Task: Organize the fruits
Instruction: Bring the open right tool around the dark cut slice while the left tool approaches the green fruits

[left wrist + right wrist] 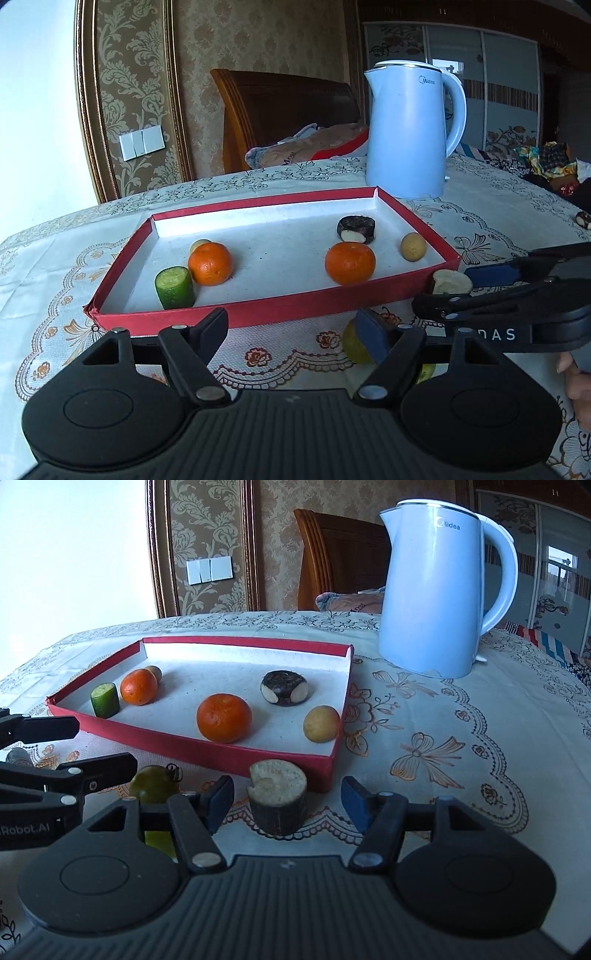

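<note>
A red tray (192,751) with a white floor holds two tangerines (224,718), a cucumber stub (105,700), a dark cut chunk (284,688) and two small yellow fruits (321,723). In front of its near wall a dark-skinned, pale-topped cane stub (279,797) stands upright between the blue pads of my right gripper (288,801), which is open and clear of the stub on both sides. My left gripper (291,328) is open over the tablecloth with nothing between its jaws. A green tomato (352,345) lies partly hidden behind its right fingertip.
A light blue kettle (410,129) stands behind the tray's far right corner. Another dark cut piece (583,220) lies at the table's right edge. A hand (576,384) shows at the lower right. A lace-patterned cloth (443,738) covers the table.
</note>
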Demonstrator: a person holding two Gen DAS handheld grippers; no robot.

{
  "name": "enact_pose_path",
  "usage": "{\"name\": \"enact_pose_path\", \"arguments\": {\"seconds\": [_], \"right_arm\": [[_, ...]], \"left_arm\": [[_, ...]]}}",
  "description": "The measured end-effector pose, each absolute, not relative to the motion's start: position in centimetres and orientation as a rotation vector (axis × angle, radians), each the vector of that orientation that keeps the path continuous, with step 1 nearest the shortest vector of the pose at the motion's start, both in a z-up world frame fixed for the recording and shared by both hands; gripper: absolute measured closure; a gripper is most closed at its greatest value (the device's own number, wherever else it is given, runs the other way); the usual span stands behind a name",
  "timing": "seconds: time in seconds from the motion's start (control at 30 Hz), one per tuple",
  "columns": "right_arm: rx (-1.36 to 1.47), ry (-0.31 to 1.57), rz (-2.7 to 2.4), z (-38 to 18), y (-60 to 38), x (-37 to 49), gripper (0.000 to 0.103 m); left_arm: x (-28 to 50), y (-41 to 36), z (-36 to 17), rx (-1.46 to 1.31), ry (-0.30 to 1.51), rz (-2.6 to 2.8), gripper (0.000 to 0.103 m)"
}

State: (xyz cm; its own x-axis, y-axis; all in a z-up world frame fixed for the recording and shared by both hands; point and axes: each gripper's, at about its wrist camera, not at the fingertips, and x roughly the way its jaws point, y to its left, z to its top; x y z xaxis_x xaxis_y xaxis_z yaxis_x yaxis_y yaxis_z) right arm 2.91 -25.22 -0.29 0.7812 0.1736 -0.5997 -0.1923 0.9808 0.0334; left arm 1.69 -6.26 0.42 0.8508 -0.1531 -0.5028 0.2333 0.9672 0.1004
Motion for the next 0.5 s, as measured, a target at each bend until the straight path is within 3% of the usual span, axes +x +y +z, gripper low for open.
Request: {"name": "enact_pose_path", "arguments": {"seconds": [0.1,0.2,0.5], "right_arm": [[-0.017,0.661,0.187,-0.5,-25.4,3.1,0.056],[0.003,0.657,0.175,-0.5,-25.9,3.0,0.062],[0.012,0.63,0.132,-0.2,-26.8,2.7,0.062]], "left_arm": [[1.8,-6.6,0.3,0.175,0.51,-0.206,0.026],[2.0,-6.5,0.3,0.157,0.515,-0.217,0.026],[0.0,-7.2,0.7,0.163,0.467,-0.409,0.026]]}}
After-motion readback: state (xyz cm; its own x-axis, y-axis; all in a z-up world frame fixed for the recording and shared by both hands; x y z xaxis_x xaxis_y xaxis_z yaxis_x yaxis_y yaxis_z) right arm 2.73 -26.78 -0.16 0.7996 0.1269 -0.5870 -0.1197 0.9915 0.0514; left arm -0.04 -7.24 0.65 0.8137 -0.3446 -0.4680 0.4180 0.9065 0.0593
